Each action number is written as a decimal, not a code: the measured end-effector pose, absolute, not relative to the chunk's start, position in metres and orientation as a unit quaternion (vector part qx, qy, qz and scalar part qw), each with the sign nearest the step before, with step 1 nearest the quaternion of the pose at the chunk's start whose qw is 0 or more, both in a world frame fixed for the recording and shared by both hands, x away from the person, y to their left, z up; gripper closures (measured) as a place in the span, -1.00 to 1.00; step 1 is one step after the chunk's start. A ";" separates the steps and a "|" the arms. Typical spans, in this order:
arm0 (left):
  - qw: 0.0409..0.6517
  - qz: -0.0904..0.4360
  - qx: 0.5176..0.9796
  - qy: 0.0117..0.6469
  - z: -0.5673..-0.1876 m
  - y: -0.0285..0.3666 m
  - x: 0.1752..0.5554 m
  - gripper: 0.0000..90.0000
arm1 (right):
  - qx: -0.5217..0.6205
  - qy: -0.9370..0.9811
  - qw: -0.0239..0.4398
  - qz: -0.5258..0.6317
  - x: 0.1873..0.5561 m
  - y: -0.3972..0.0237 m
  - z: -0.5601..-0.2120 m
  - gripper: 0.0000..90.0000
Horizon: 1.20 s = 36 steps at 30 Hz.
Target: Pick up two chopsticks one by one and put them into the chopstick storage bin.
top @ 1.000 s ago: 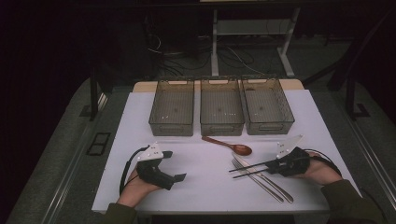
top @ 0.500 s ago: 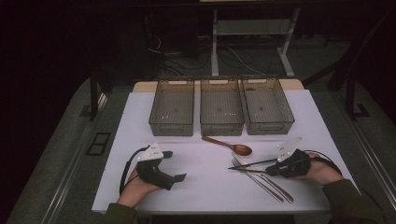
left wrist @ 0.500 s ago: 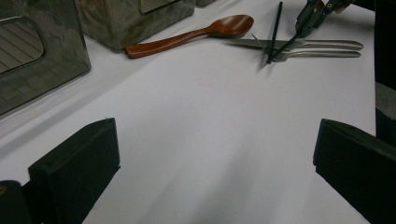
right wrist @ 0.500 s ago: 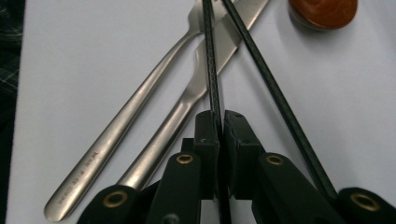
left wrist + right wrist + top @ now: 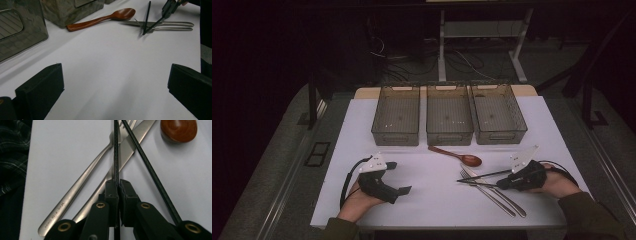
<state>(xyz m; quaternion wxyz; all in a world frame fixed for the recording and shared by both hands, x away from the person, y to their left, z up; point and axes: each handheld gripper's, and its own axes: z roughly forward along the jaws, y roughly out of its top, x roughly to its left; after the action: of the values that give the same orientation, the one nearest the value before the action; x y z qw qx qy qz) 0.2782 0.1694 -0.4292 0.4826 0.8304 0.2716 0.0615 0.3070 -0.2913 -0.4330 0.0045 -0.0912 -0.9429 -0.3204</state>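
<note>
Left gripper (image 5: pixel 398 177): resting on the table (image 5: pixel 362 150) well to the left of the fork (image 5: pixel 87 176), jaws spread wide, nothing between them; parked clear so the right side can work alone.

Right gripper (image 5: pixel 118 185): low over the fork's handle end. Jaws just closed, now clamped on one black chopstick (image 5: pixel 116 150). Grip taken near the chopstick's rear end, tip pointing out over the fork's tines; probably chosen to lift the thin stick off the metal without dragging it.

Second chopstick (image 5: pixel 147 167): loose, crossing the fork's tines at an angle, running back past the right jaw, outside the grip.

Knife (image 5: pixel 130 145): touching the fork, crossed under it.

Wooden spoon (image 5: pixel 457 155): just beyond the fork, bowl nearest the tines.

Three bins (image 5: pixel 449 135): in a row farther beyond the fork, apparently empty; likely sorting targets.
</note>
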 end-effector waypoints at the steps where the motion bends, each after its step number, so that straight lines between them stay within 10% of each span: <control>1: 0.482 0.062 0.830 0.272 -0.429 0.169 0.278 -1.00 | -0.093 -0.942 0.007 -0.323 0.307 -0.292 -0.432 0.88; 36: 0.482 0.069 0.829 0.275 -0.435 0.170 0.277 -1.00 | -0.267 -0.867 -0.032 -0.419 0.329 -0.270 -0.385 0.89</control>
<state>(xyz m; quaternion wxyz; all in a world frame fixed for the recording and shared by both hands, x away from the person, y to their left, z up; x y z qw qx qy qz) 0.2768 0.1700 -0.4345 0.4815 0.8293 0.2749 0.0691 0.3286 -0.2704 -0.3847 -0.0323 -0.2675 -0.8671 -0.4190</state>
